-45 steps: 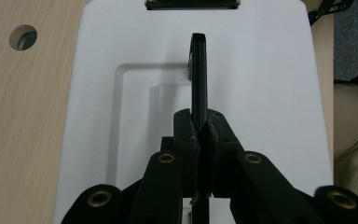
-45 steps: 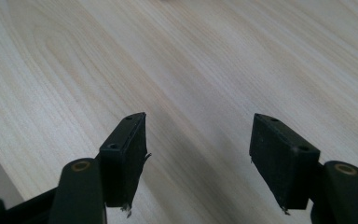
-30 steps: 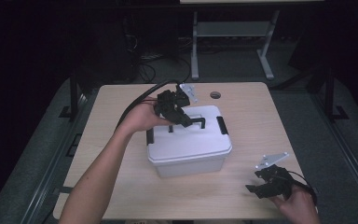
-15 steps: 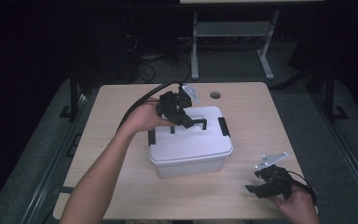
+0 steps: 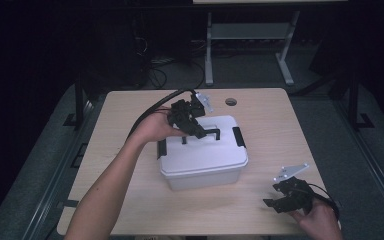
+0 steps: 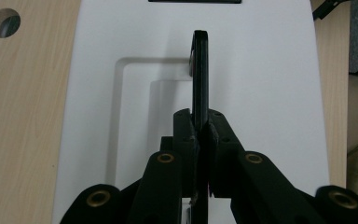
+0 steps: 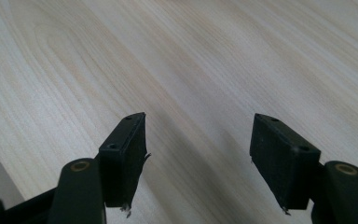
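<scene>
Box (image 5: 202, 155) sits in the middle of the table (image 5: 280, 130), lid on. Left gripper (image 5: 195, 127) pinches the black handle (image 6: 199, 70) on top, jaws tight on it. The handle is thin, so it could slip out if the hand pulls up fast, and the box could swing and tip. Right gripper (image 5: 280, 200) waits near the box's front right corner, jaws apart, holding nothing.

No readable text anywhere.

No letters, numbers, brand marks or signs can be read on the white box lid (image 6: 242, 70), its black handle (image 6: 199, 74), the wooden table (image 7: 205, 60), or the grey plate (image 5: 291, 172).
</scene>
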